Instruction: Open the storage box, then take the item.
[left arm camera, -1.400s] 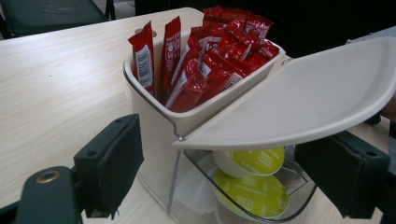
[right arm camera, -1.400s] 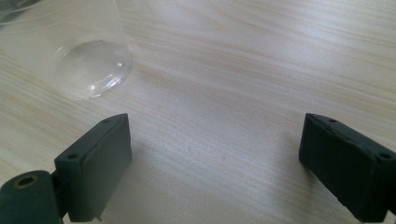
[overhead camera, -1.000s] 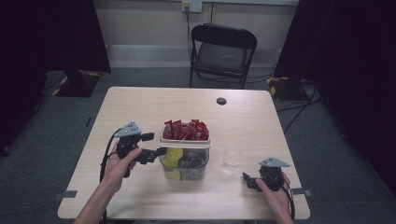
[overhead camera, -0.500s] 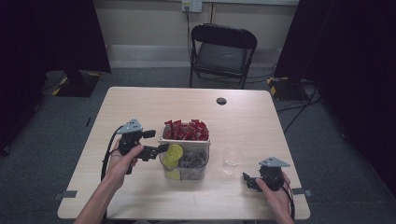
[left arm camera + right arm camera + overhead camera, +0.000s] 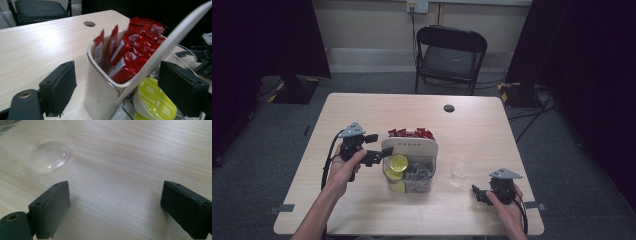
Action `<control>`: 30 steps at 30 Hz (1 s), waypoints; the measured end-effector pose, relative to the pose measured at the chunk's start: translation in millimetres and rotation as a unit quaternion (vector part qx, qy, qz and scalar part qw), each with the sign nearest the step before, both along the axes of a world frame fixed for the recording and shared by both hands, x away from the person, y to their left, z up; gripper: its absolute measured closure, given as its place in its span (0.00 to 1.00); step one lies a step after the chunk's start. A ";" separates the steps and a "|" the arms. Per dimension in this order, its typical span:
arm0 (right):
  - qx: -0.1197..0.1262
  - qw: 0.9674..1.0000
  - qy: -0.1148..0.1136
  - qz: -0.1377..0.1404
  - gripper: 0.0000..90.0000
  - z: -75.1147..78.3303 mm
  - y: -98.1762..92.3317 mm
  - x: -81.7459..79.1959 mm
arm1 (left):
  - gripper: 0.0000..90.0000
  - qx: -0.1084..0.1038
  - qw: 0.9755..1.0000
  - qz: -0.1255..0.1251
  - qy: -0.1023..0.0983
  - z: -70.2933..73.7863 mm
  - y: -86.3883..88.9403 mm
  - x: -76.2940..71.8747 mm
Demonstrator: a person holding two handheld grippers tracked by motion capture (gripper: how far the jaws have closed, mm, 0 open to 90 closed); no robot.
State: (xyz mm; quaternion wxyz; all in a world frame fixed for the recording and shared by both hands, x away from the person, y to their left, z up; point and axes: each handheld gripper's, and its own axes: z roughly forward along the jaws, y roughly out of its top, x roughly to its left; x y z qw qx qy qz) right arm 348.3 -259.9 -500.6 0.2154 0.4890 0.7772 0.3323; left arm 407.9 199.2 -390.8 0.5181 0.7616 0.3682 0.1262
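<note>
Two grippers are in play, and only my left gripper [image 5: 379, 156] is working. In the left gripper view its jaws stand part-open, straddling the near corner of the white caddy [image 5: 100, 95], with nothing pressed between the pads. The yellow-green capsule [image 5: 399, 162] sits in the caddy's clear front compartment, just at 3 o'clock of my left jaw tips in the high view; the red sauce packets [image 5: 411, 133] stand upright in the back compartment at 12 o'clock of it. I judge this to be the reach step, lining up on a capsule, not yet a grasp. Next I need to clear the curved white handle [image 5: 165, 52] and bring both pads round the capsule's rim before closing. My right gripper [image 5: 478, 194] rests wide open on the table [image 5: 492, 125] at 5 o'clock of the caddy, the empty clear plastic cup [image 5: 460, 170] near it.
</note>
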 end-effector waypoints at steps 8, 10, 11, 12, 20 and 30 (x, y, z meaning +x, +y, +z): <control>0.000 1.000 0.000 0.000 0.09 0.0 0.0 0.0 | 0.10 -0.003 1.000 0.013 0.015 -3.1 4.7 7.1; 0.000 1.000 0.000 0.000 0.09 0.0 0.0 0.0 | 0.10 -0.003 1.000 0.013 0.015 -3.3 4.5 7.2; 0.000 1.000 0.000 0.000 0.09 0.0 0.0 0.0 | 0.10 -0.001 1.000 0.012 0.015 -3.3 4.4 7.2; 0.000 1.000 0.000 0.000 0.09 0.0 0.0 0.0 | 0.10 0.000 1.000 0.011 0.016 -3.1 4.2 7.1; -0.001 1.000 -0.001 0.004 0.10 0.0 -0.7 0.0 | 0.11 0.001 1.000 0.007 0.020 -4.5 3.2 8.4; 0.005 1.000 0.005 0.007 0.17 3.7 -3.9 -2.6 | 0.10 0.003 1.000 0.009 0.019 -3.8 3.5 8.1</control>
